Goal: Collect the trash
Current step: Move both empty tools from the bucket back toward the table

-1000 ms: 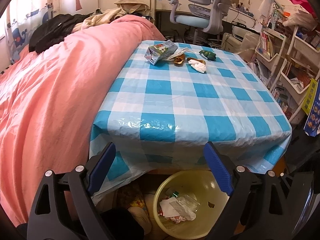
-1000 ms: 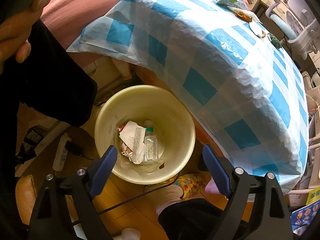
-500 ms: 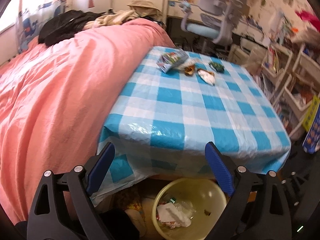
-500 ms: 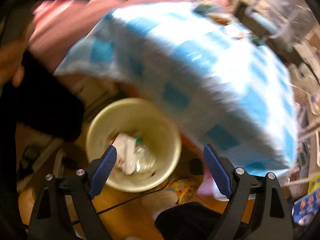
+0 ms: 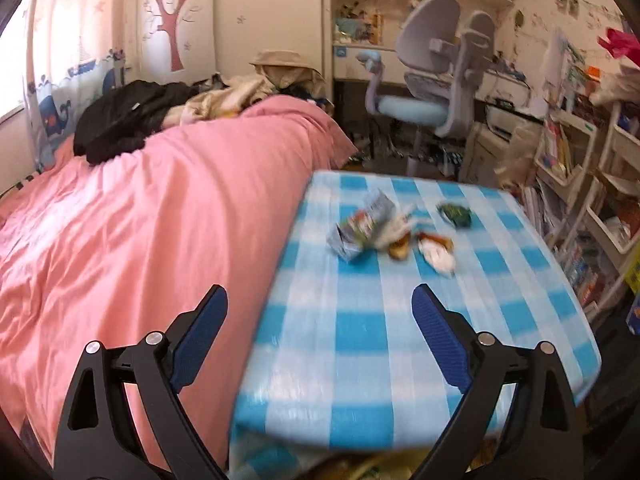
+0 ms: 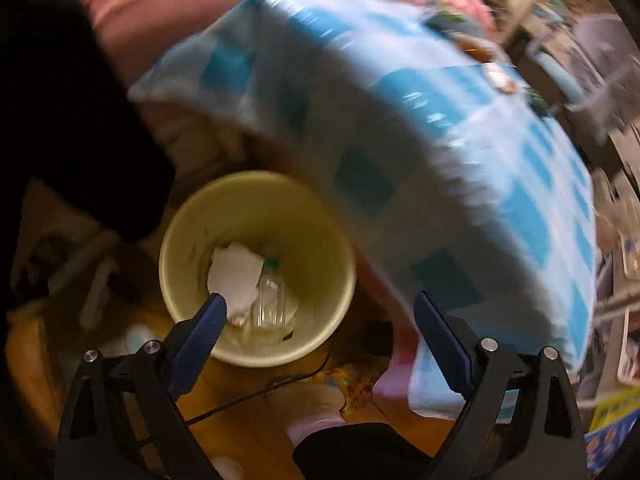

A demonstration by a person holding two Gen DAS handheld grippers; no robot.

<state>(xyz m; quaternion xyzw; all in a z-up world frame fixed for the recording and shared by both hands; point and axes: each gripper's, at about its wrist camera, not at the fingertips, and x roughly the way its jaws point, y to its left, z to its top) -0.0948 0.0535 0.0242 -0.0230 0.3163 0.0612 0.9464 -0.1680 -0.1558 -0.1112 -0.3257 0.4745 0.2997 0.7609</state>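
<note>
The trash is seen as a small cluster on the far part of the bench (image 5: 400, 340), which is covered by a blue-and-white checked cloth: a crushed carton (image 5: 360, 228), a brown scrap (image 5: 398, 250), a white crumpled wrapper (image 5: 438, 256) and a green item (image 5: 456, 214), lying near one another. The view is blurred, so finer detail cannot be told.

A pale yellow bin (image 6: 320, 240) stands on the wooden floor beside the bench edge. White crumpled paper (image 6: 236, 276) and a clear plastic bottle (image 6: 272, 298) are contained in it.

The left gripper (image 5: 320, 308) is held over the near bench edge, jaws spread wide with nothing between them. The right gripper (image 6: 320, 312) is pointed down at the bin; its jaws have just been opening and are wide apart, with nothing gripped.
</note>
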